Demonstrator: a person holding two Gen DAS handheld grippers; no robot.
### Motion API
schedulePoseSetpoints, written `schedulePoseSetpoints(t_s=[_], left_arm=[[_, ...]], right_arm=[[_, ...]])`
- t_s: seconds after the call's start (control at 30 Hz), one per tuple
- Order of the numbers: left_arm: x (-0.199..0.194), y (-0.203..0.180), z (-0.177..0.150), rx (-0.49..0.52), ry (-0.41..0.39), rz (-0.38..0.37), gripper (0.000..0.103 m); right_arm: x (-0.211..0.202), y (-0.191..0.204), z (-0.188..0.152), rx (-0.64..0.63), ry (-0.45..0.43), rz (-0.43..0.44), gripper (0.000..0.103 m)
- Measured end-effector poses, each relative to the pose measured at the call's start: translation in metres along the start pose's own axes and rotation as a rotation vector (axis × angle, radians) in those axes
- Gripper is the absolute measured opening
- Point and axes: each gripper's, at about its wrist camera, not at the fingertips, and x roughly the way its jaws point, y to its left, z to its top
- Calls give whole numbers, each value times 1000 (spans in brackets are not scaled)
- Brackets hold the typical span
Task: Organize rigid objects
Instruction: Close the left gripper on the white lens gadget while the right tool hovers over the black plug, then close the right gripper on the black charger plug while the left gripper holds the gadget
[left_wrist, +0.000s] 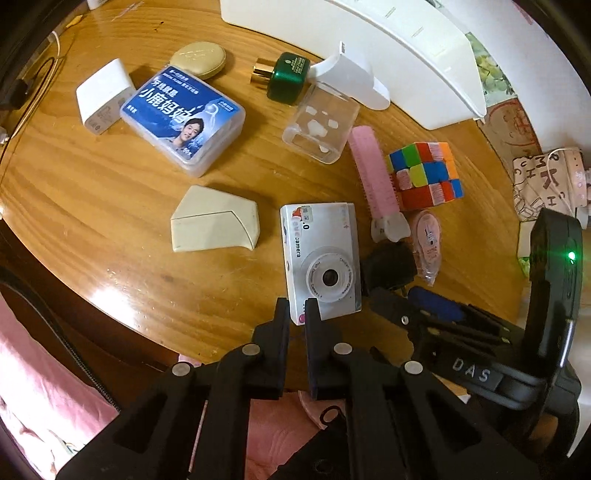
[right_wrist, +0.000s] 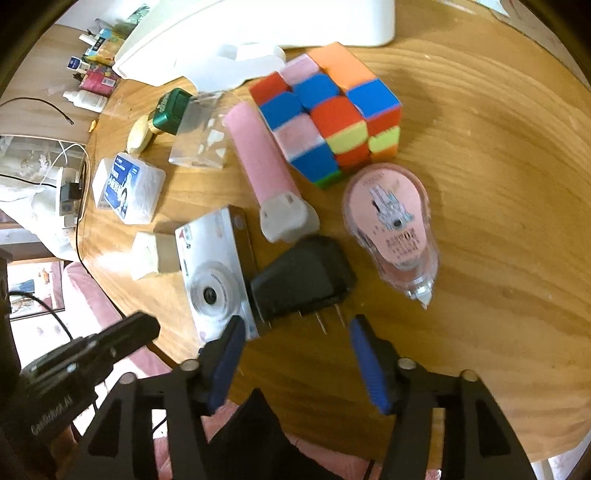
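A white toy camera (left_wrist: 320, 258) lies on the round wooden table (left_wrist: 110, 192). My left gripper (left_wrist: 296, 308) is nearly shut, its fingertips straddling the camera's near corner; I cannot tell whether it grips. The camera also shows in the right wrist view (right_wrist: 212, 273). A black plug adapter (right_wrist: 301, 280) lies right of it, prongs toward me. My right gripper (right_wrist: 297, 328) is open, its blue-padded fingers just in front of the adapter, empty. A colour cube (right_wrist: 328, 110), a pink hair roller (right_wrist: 264, 162) and a pink correction tape (right_wrist: 391, 225) lie behind.
A beige case (left_wrist: 214, 221), blue floss box (left_wrist: 184, 122), white charger (left_wrist: 101, 94), clear box (left_wrist: 319, 122), green bottle (left_wrist: 286, 75) and oval compact (left_wrist: 197, 59) lie farther back. A large white organizer (left_wrist: 406, 55) stands at the far edge. Pink fabric lies below the near edge.
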Motion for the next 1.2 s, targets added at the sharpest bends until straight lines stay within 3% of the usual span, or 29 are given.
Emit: schedulePoseSetpoints(t_s=[0.2, 0.47, 0.53, 0.6, 0.8, 1.2], left_arm=[[-16, 14, -8, -28, -18, -39, 12], [-7, 4, 11, -65, -8, -42, 20], [-5, -1, 15, -56, 1, -40, 27], [0, -6, 20, -48, 5, -31, 44], [12, -17, 32, -27, 37, -4, 59], [34, -15, 57, -101, 112, 38, 60]], right_arm=[[3, 4, 7, -1, -26, -28, 67], [2, -6, 15, 9, -33, -32, 67], [4, -9, 18, 28, -23, -13, 67], [7, -14, 20, 53, -9, 5, 67], [8, -19, 26, 83, -16, 31, 68], [10, -10, 37, 3, -20, -6, 64]])
